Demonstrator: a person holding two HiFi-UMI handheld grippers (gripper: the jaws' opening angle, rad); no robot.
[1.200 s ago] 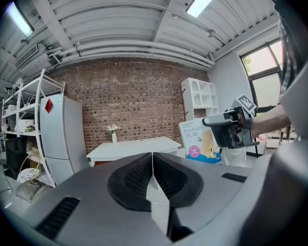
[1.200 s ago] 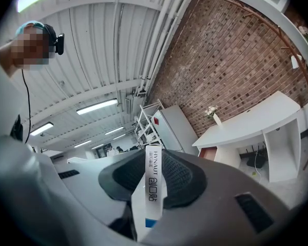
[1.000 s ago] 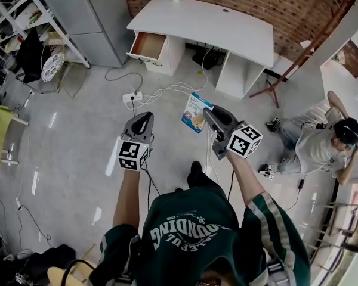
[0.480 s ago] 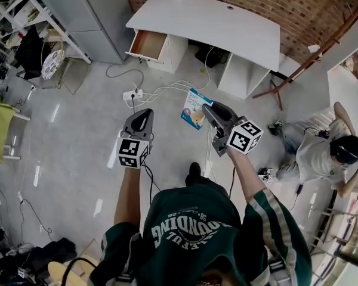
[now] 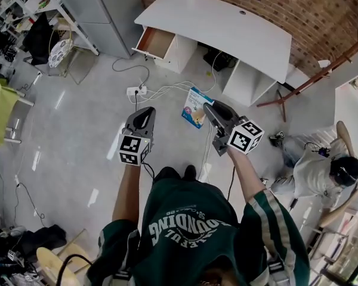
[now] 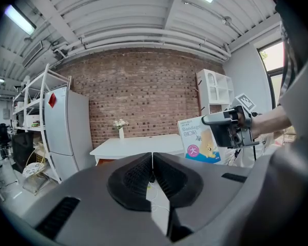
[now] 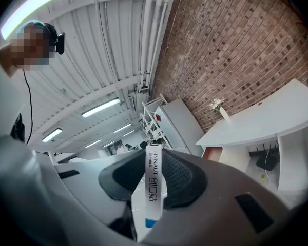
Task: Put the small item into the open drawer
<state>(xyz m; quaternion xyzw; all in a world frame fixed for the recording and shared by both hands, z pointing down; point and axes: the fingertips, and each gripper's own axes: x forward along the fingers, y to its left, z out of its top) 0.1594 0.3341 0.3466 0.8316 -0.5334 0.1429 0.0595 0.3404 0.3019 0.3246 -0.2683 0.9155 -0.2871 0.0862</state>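
A flat white and blue bandage box point(image 5: 196, 107) hangs in the air, clamped edge-on by my right gripper point(image 5: 210, 112); its narrow printed side point(image 7: 154, 186) shows between the pads. From the left gripper view the same box point(image 6: 200, 140) appears beside the right gripper. My left gripper point(image 5: 142, 117) is shut with nothing in it, level with the right one and to its left. Far ahead, the white desk point(image 5: 227, 25) has its wooden drawer point(image 5: 155, 42) pulled open at its left end.
Cables and a power strip point(image 5: 136, 91) lie on the grey floor between me and the desk. A grey fridge point(image 5: 98, 14) and white shelving point(image 5: 24, 5) stand left. A seated person point(image 5: 313, 171) is at the right, near a wooden chair point(image 5: 313, 79).
The view has drifted forward and left; the desk and drawer now sit slightly nearer and further right. Both grippers hold the same pose, the box still clamped.
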